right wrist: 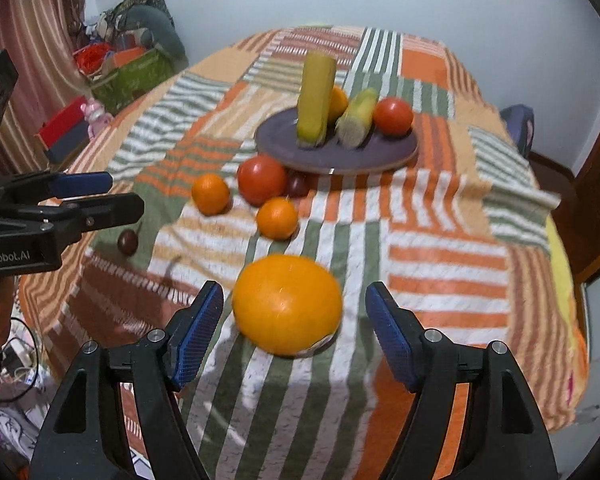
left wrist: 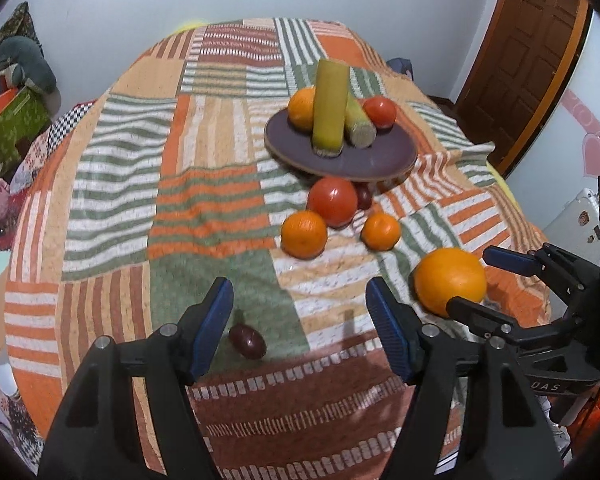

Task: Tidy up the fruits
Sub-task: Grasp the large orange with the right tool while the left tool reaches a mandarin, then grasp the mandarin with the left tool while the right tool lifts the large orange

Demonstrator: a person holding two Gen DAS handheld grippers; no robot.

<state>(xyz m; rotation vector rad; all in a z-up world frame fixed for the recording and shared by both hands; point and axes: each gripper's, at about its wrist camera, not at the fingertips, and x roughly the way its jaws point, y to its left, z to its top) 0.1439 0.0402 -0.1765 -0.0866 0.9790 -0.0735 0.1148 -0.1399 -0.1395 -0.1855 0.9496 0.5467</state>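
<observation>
big orange (right wrist: 287, 304) between parted fingers (right wrist: 196, 336) (untouched)

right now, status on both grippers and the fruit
Left gripper open over small dark fruit. Right gripper open, fingers either side of big orange, not gripping. Plate path clear.

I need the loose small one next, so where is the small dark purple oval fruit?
Left wrist view: small dark purple oval fruit lies alone on the patchwork cloth, beside the left hand-held gripper left fingertip.
</observation>
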